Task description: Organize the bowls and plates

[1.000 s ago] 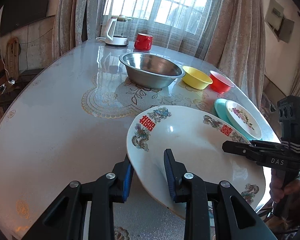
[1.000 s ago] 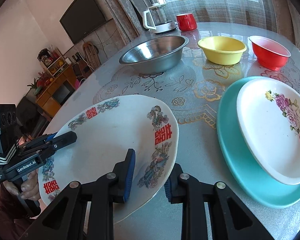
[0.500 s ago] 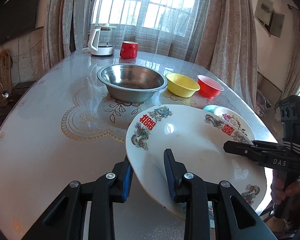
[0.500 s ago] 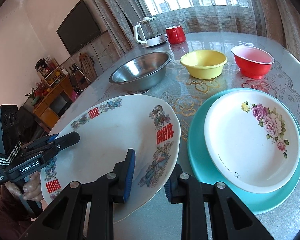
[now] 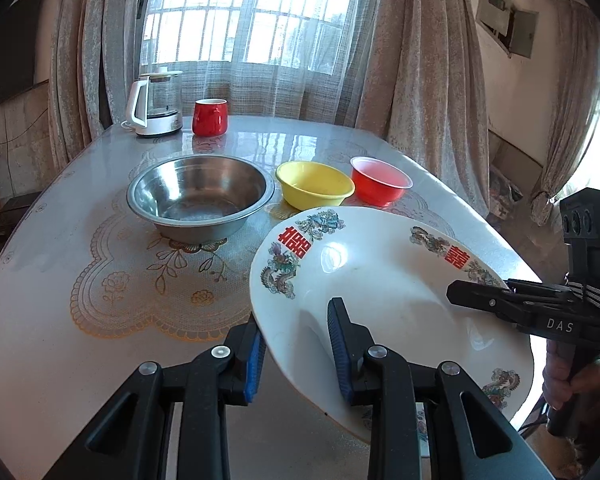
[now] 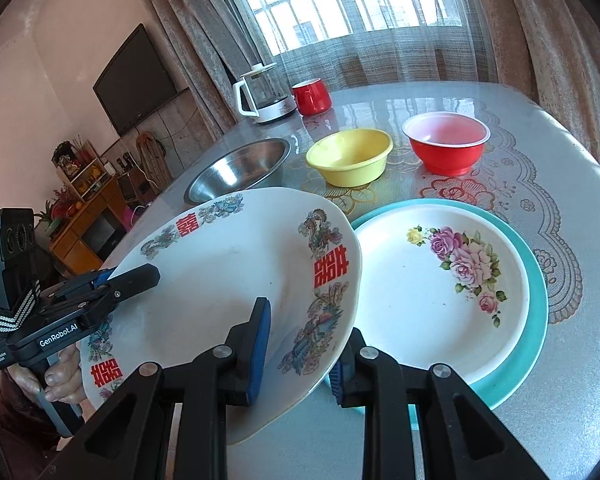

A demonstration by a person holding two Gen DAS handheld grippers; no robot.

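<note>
A large white plate with red characters and dragon prints (image 5: 380, 280) (image 6: 228, 276) is held above the table by both grippers. My left gripper (image 5: 296, 348) is shut on its left rim. My right gripper (image 6: 300, 344) is shut on its right rim and also shows in the left wrist view (image 5: 484, 296). A white floral plate (image 6: 440, 292) lies on a teal plate (image 6: 536, 304) just right of the held plate. A steel bowl (image 5: 200, 196), a yellow bowl (image 5: 314, 188) and a red bowl (image 5: 380, 184) stand in a row behind.
A white kettle (image 5: 154, 100) and a red mug (image 5: 209, 117) stand at the table's far end by the curtained window. The table (image 5: 60, 280) has a lace-pattern cover. Its right edge runs close to the teal plate. A television (image 6: 136, 80) hangs on the left wall.
Both grippers have lifted the large plate higher and carried it right, toward the stacked plates. Its right rim now overlaps the teal plate's left edge in the right wrist view.
</note>
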